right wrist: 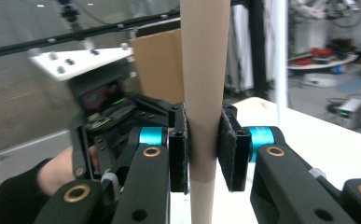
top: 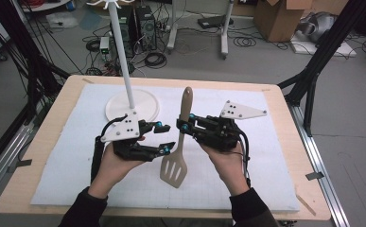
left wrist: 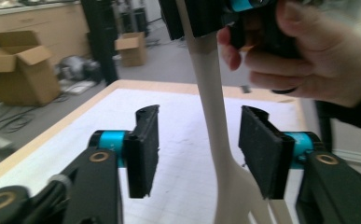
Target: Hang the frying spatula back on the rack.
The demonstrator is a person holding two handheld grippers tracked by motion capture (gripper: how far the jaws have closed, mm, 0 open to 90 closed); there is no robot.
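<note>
1. The high view is evenly and softly lit from overhead; the white mat (top: 76, 156) on the worktop (top: 43, 137) reads bright without glare, and shadows under the hands are faint.
2. That view is slightly soft overall, with coarse detail and mild bending of straight lines toward the edges.
3. In the left gripper view, the near spatula handle (left wrist: 208, 88) and the hand (left wrist: 308, 56) are blurred; the background boxes are soft too.
4. In the right gripper view, the claw (right wrist: 205, 147) pads are fairly sharp, the room behind hazy, the right side brighter.

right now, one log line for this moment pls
right gripper: shut on spatula handle | left gripper: open, jaws either side of spatula neck, not touching | spatula: upright, held above mat
</note>
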